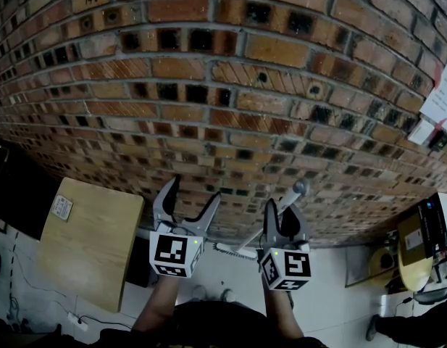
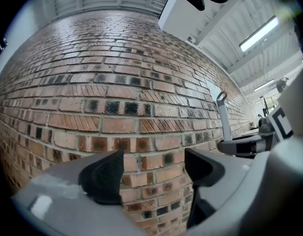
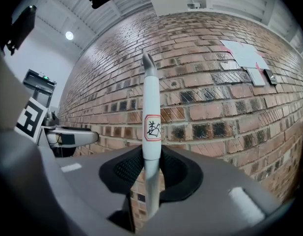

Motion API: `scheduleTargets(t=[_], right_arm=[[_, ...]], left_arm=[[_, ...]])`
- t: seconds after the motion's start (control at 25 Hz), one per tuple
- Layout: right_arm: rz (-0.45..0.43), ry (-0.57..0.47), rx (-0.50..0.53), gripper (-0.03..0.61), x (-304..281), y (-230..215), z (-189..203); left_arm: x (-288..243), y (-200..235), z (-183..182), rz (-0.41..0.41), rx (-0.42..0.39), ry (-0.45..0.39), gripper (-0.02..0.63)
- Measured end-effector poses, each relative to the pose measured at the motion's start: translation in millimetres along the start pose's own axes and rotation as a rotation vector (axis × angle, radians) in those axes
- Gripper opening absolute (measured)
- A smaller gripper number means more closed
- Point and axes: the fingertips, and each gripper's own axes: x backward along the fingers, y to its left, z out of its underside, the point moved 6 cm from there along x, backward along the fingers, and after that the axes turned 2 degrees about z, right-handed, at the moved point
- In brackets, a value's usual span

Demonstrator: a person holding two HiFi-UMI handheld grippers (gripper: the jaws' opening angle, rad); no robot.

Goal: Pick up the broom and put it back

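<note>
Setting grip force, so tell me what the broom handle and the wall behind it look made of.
The broom handle: smooth white tube with a slight sheen, likely plastic or painted metal; the look leaves that open. The brick wall: rough, matte reddish-brown fired brick with pale mortar joints and dark blotches.

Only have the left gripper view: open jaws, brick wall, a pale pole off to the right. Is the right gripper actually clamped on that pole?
Observer: Yes. In the right gripper view, the right gripper is shut on the white tubular broom handle, with a pad pressed on each side.
Operator: Where does the handle's lower end go?
Observer: In the head view it slants down-left to a white bar, likely the broom head.
Operator: Any marking on it?
Observer: A red-bordered label with black scribble, just above the jaws.
</note>
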Motion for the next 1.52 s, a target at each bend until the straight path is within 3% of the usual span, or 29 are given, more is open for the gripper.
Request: scheduleTargets(t=[0.36, 0.68, 1.28, 1.52], right_arm=[[0.013, 0.023, -0.006, 0.100, 7.3, -4.1, 5.7], [0.021, 0.068, -0.013, 0.100, 28.3, -20.6, 16.5], [0.230, 0.102, -0.033, 0.100, 95.1, -101.7, 31.8], [0.240, 0.185, -0.027, 0.100, 106.3, -132.4, 64.2]], left_arm=[[-8.9, -13.5, 3.7, 0.052, 0.002, 0.010, 0.396], [-29.0, -55.6, 6.8, 0.179, 0.024, 0.018, 0.396], [-66.4, -157.8, 10.4, 0.433, 0.025, 0.028, 0.394], [-77.3, -190.3, 23.5, 0.510, 0.019, 0.055, 0.383]])
